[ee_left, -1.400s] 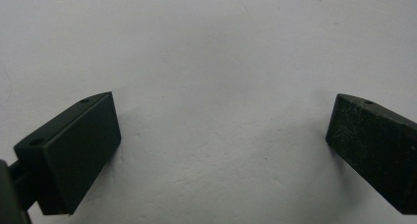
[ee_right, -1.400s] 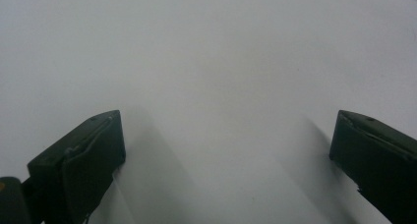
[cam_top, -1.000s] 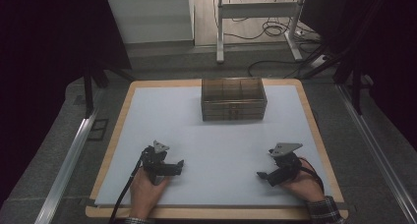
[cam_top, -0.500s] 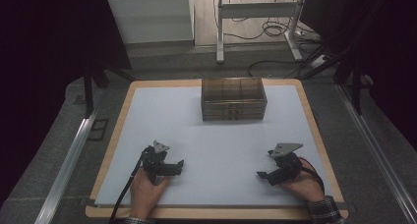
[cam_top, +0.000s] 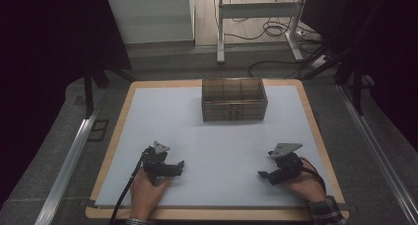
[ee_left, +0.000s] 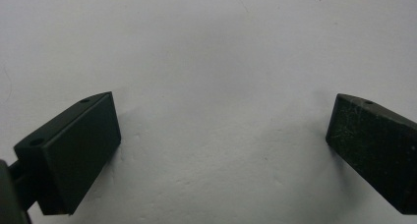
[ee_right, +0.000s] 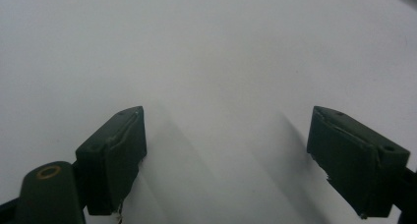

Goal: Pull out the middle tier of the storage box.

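One white table (cam_top: pixel 217 136) bearing a brown box (cam_top: pixel 234 99), cabled floor (cam_top: pixel 266 32) beyond

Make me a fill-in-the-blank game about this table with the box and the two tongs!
1. The brown see-through box sits at the ____ edge of the white mat.
2. Both the left tongs and the right tongs have their jaws ____.
3. Between the jaws of each tongs there is ____.

Missing words: far; open; nothing

- High view looked forward and down over the white sheet (cam_top: pixel 217 141).
- Both gripper views faced that sheet just beyond their jaws, seemingly very close.
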